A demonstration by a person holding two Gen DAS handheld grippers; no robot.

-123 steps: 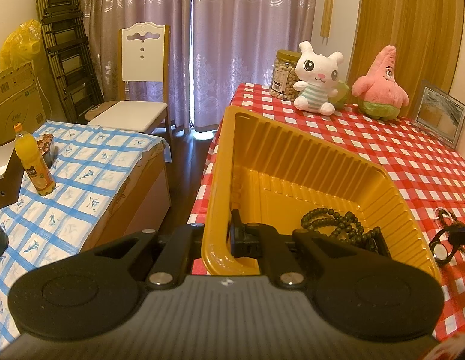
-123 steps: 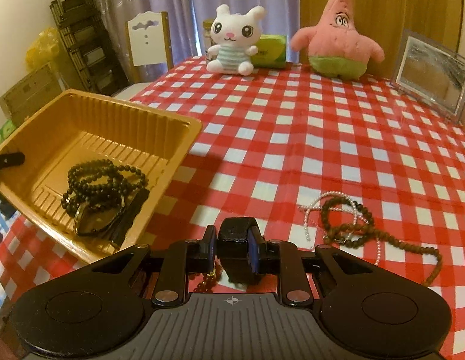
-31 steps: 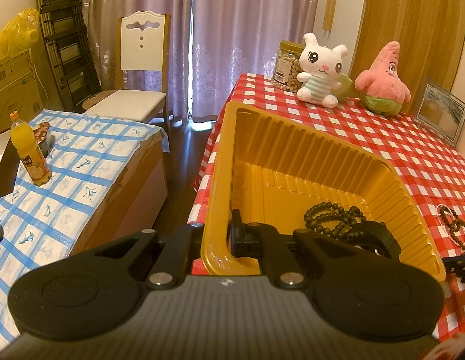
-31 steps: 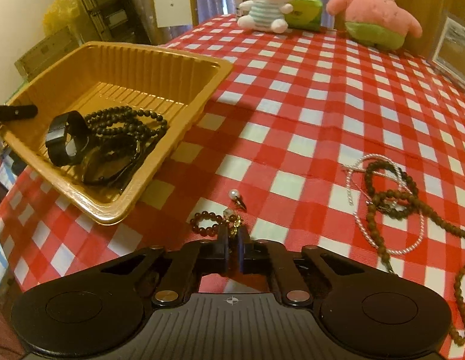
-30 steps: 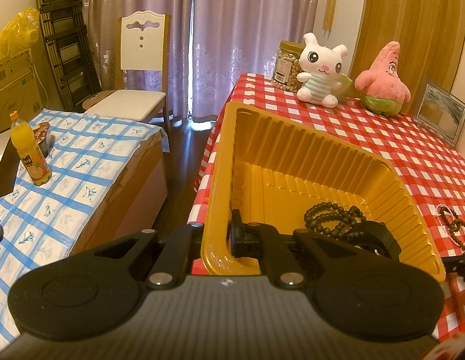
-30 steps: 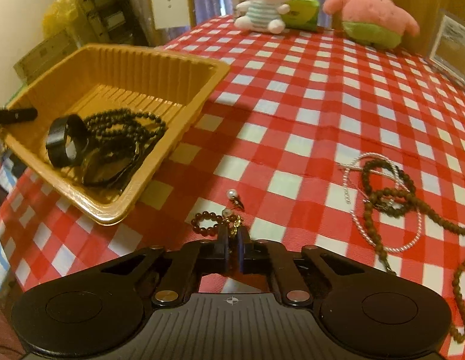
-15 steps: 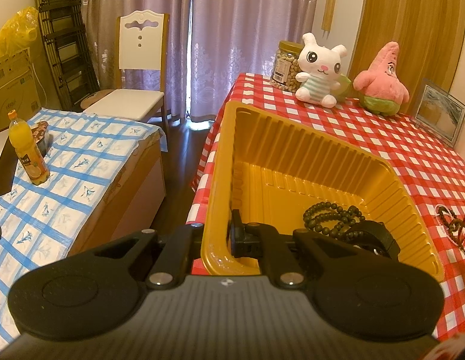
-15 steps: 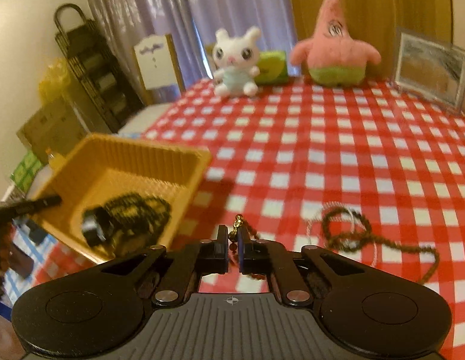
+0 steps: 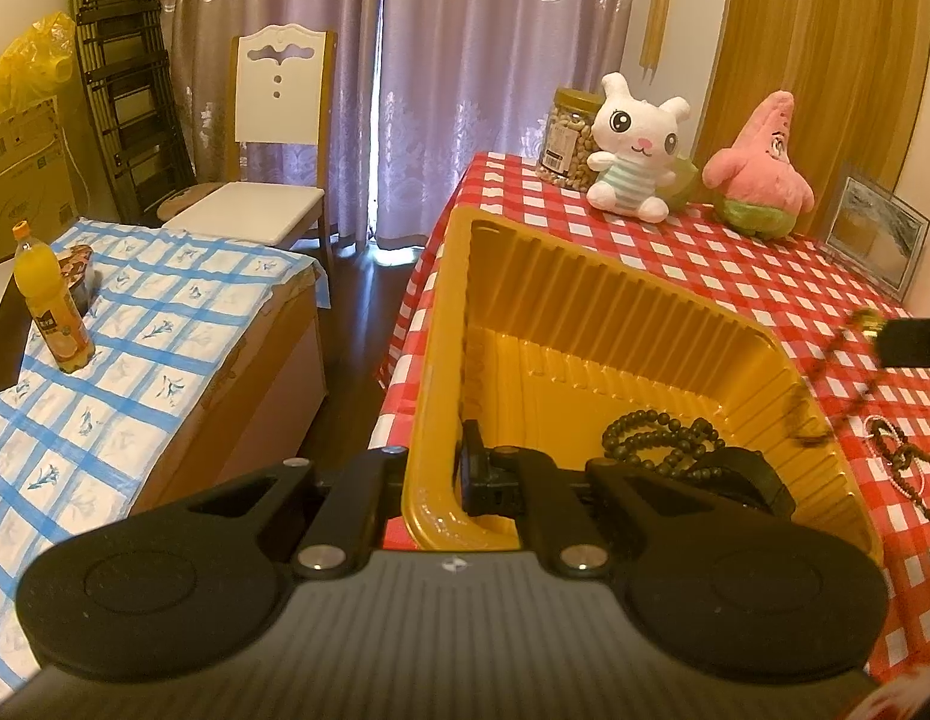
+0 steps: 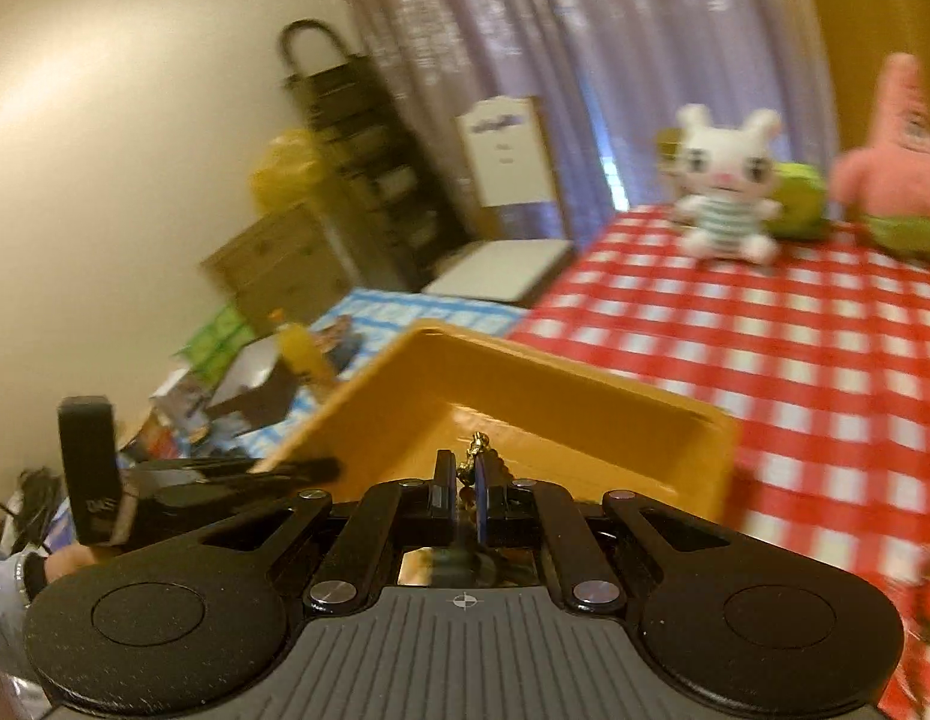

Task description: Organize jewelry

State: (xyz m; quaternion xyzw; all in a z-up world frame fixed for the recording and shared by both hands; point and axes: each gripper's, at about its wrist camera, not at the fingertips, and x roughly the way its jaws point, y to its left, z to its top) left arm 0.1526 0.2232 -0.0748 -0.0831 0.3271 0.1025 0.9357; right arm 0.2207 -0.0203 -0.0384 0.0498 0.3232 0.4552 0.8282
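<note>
Lifted clear of the counter (image 9: 735,276) since a second ago, the small red bead bracelet (image 9: 837,372) now dangles from the right claw (image 10: 463,483), which has swung over toward the yellow tray (image 9: 585,324); half a second back it hung above the checked cloth, and now the right wrist view, blurred by motion, looks straight across the tray's far wall. The right claw's jaws are narrowed almost to touching, pinching the bracelet near its gold charm (image 10: 477,441), with the beads trailing below. The left claw (image 9: 432,480) stays where it was, its jaws closed on the tray's near wall, one finger inside and one outside, steadying it at the counter's edge. As to progress: a dark bead strand (image 9: 663,429) and a black band (image 9: 741,480) already lie in the tray's right-hand corner, so part of the sorting looks done. The red bracelet seems about to join them; it hangs beside or just over the right rim, and I cannot tell which. Still out on the cloth, to the right of the tray, is a tangle of brown beads (image 9: 903,456), so at least one more trip appears to remain.
</note>
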